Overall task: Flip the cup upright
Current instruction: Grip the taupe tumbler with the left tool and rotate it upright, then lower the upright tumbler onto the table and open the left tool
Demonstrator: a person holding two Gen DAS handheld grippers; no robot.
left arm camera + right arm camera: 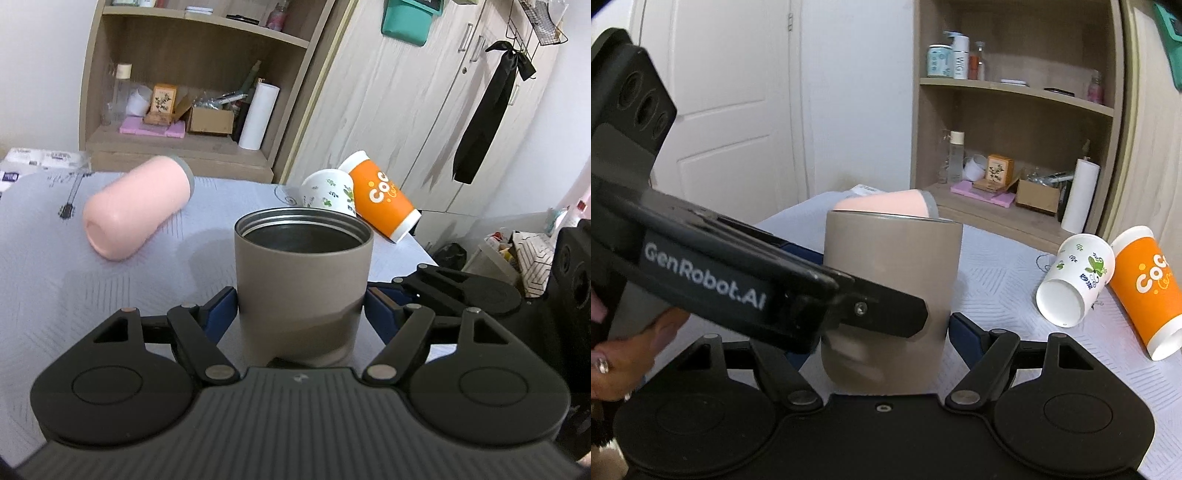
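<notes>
Taupe cup [303, 266]; pink tumbler [136, 206]; orange cup [384, 195]; leaf-patterned white cup [1075, 277].

A: Free room on the surface [33, 266]?

B: Bare cloth on the near left, in front of the pink cup [136, 206] lying on its side. Between that cup and the upright grey cup [303, 288] a lane stays clear.

A: Right side?

B: Crowded. The floral cup [328, 194] and the orange cup [384, 199] lie tipped together near the far right edge (touching, as far as the left view shows).

A: Around the grey cup itself?

B: Boxed in. The left gripper [301, 308] straddles it with narrow gaps each side; the right gripper [882, 339] flanks it too, and the left one's body crosses its front. Only the top is unblocked.
</notes>
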